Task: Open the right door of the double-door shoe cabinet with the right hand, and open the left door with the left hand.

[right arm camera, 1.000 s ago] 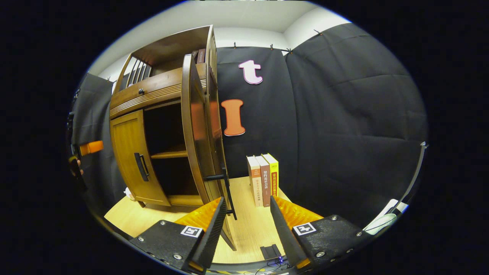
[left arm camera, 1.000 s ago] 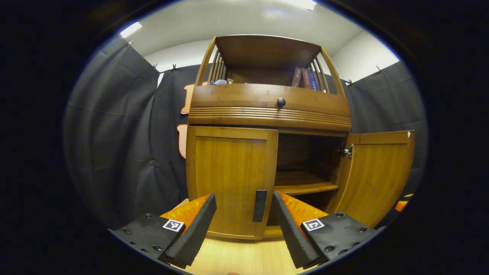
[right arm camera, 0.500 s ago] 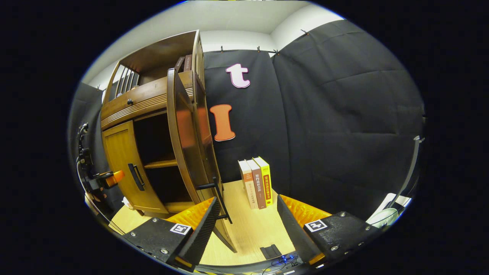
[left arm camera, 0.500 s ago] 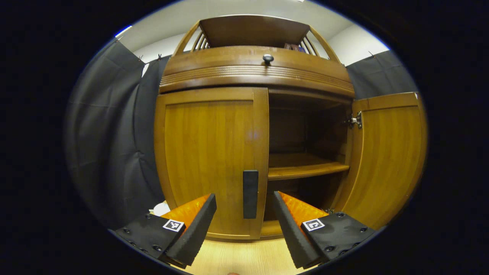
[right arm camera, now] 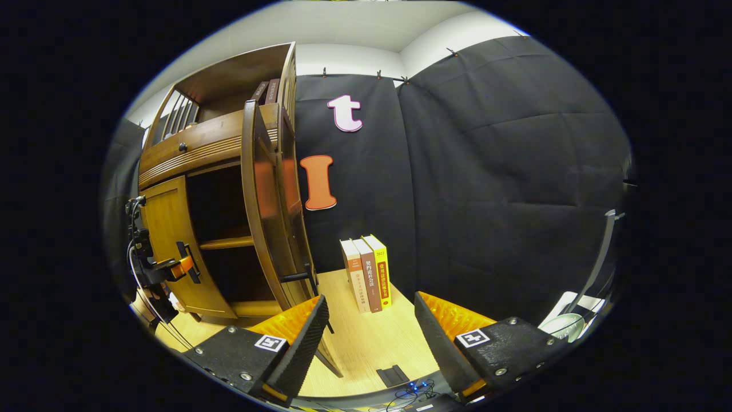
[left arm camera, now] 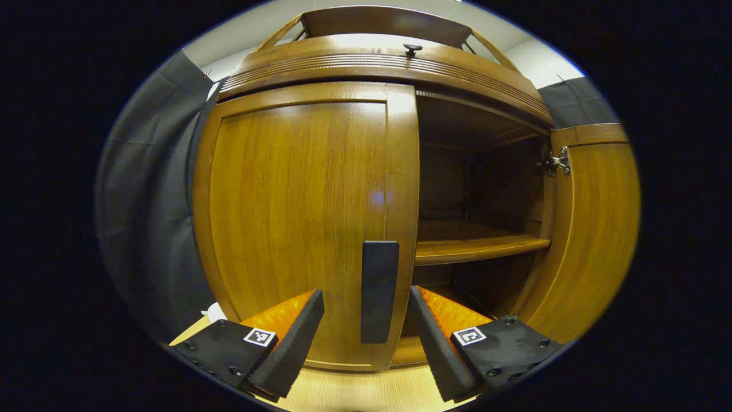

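At the cabinet front, left claw has closed in over the last second: left door now looms large, its handle sitting between the wide-open fingers, not yet pinched. Left door still shut. Right door already swung out, so right half looks done. Right claw is gaping, holding nothing, backed off beside the right door's handle, books on the desk ahead. Next: pinch, then pull.

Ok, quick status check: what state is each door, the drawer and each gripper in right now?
Right door: swung wide open.
Left door: shut.
Left door handle: between the fingers, not yet gripped.
Drawer: shut.
Left gripper: open.
Right gripper: open, holding nothing.
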`<state>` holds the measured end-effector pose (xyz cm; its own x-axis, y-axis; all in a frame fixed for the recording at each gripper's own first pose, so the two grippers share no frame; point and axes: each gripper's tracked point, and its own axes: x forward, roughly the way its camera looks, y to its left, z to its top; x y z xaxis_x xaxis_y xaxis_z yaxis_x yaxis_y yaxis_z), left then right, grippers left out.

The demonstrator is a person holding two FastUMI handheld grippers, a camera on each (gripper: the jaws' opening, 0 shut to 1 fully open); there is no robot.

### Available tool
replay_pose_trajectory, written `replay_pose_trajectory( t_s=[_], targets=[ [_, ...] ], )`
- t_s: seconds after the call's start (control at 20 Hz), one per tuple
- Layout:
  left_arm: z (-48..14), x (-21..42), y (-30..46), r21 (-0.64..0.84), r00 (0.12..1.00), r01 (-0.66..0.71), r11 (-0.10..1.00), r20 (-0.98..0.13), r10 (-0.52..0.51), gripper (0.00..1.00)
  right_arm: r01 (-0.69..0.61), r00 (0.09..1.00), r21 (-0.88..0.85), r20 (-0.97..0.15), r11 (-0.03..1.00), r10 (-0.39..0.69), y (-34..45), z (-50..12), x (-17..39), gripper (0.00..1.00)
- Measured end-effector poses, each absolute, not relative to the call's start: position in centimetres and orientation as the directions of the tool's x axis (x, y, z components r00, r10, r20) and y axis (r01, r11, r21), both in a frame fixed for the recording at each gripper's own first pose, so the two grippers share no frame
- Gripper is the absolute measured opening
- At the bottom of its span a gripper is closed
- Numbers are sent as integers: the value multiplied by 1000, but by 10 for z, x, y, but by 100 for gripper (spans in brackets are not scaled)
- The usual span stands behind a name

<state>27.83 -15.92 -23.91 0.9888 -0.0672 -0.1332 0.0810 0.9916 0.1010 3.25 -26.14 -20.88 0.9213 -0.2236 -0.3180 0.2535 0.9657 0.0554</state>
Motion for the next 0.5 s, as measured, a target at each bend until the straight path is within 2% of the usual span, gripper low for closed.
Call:
replay_pose_trajectory(
  t_s=[0.35, 0.5],
  targets=[
    [-251, 304, -160, 93, 986, 92, 991, -148, -77, 81, 265, 921, 53, -309, 963, -236, -260, -199, 36, 93],
    [-253, 304, -170, 72, 981, 134, 988, -151, -122, 60, 256, 925, 59, -305, 965, -227, -252, -194, 38, 93]
  ],
)
